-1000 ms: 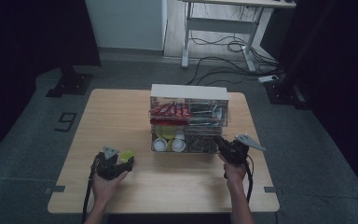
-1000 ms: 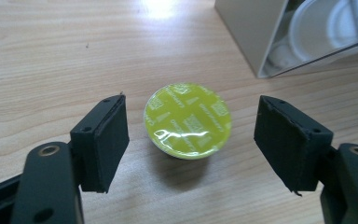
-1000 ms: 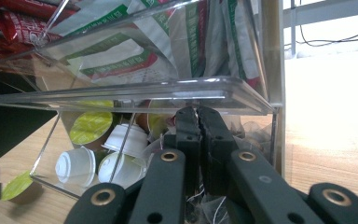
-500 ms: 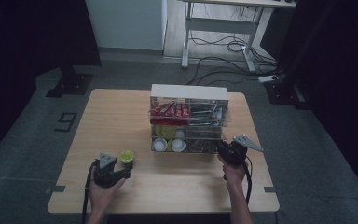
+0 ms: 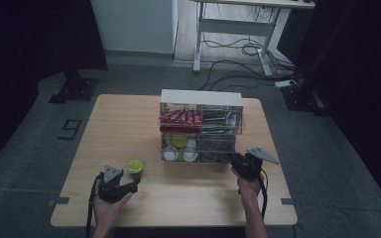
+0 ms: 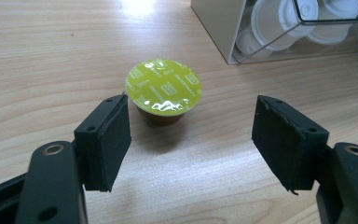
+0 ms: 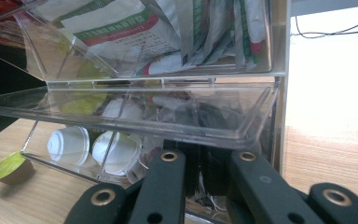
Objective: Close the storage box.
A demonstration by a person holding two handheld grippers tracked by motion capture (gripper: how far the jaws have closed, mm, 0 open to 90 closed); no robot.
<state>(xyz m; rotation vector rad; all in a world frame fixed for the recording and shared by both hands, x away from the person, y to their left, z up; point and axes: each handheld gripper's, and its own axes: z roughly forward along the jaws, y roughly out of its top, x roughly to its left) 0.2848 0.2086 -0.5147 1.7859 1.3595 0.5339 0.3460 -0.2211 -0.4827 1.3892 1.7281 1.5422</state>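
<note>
A coffee capsule [image 6: 164, 88] with a yellow-green foil lid stands upright on the wooden table [image 5: 124, 124]. It sits just beyond my left gripper [image 6: 191, 135], whose jaws are wide open with nothing between them. From above, the capsule [image 5: 135, 166] lies just ahead of the left gripper [image 5: 130, 183]. My right gripper [image 7: 200, 161] is at the front right of the clear organizer [image 5: 201, 126]. Its pads are pressed together under the front lip of a raised clear flap [image 7: 135, 116]. The right gripper [image 5: 239, 162] touches the organizer's lower tier.
The organizer holds red packets [image 5: 181, 117] and sachets [image 7: 191, 32] above, white capsules [image 7: 67, 142] and dark ones below. The green capsule [image 7: 7, 167] is left of the organizer. Bare table lies to the left and front. Floor cables and a desk frame are beyond.
The left gripper let go of the green capsule on the table and drew back toward the person. The right gripper has stayed at the organizer.
</note>
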